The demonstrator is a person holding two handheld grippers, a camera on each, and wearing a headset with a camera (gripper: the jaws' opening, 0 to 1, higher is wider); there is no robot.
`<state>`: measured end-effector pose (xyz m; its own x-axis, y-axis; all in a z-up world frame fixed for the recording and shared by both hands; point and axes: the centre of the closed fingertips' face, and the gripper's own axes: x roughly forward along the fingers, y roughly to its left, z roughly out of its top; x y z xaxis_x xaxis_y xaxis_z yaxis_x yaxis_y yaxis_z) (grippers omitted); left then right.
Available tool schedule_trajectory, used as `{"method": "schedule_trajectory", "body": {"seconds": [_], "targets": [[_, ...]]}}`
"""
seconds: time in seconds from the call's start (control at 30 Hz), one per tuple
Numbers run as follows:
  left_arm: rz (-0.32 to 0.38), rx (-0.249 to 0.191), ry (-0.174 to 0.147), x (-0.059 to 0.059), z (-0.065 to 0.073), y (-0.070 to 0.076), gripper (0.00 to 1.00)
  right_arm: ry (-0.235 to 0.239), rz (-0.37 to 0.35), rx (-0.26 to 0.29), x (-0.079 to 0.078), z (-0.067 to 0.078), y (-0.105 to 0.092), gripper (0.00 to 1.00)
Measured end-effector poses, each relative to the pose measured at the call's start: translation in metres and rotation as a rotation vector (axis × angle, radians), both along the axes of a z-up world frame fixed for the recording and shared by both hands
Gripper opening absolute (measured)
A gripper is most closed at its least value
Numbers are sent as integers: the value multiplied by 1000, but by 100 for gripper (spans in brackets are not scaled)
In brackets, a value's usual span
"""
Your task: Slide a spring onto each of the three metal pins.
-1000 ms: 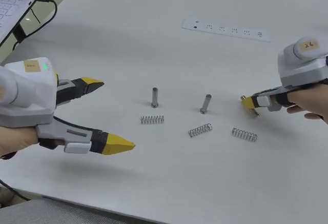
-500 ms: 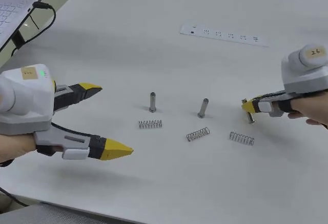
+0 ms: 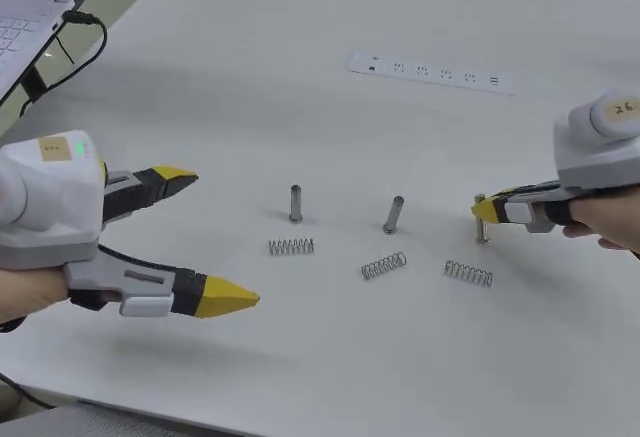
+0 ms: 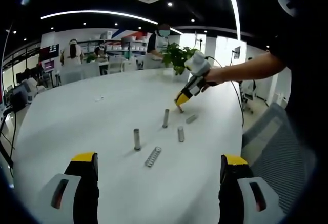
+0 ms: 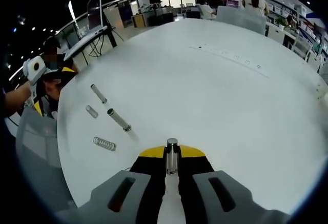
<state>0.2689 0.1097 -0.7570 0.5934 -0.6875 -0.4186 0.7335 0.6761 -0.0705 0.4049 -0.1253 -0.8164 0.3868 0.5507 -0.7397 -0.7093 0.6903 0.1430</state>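
I reckon I'm steadying the rightmost pin (image 5: pixel 171 156), right gripper (image 3: pixel 484 211) pinched on it, left gripper (image 3: pixel 220 237) spread wide, which must next fetch a spring (image 3: pixel 291 246).

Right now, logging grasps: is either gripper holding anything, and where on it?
The right gripper is shut on the right-hand pin, near its top; the left gripper is open, holding nothing.

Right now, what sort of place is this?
Probably an open-plan office: a large white table with a long white power strip, an open pale laptop beside it, and a green potted plant beyond.
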Motion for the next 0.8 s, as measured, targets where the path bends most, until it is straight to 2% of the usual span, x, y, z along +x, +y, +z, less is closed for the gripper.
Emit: {"method": "schedule_trajectory", "body": {"seconds": [0.27,0.8], "targets": [[-2,2,0,-1,0,0,97,-16,2,2,1,1,-2,5],[-3,4,-3,-1,2,0,97,-67,38,-15,-9,3,-5,6]]}}
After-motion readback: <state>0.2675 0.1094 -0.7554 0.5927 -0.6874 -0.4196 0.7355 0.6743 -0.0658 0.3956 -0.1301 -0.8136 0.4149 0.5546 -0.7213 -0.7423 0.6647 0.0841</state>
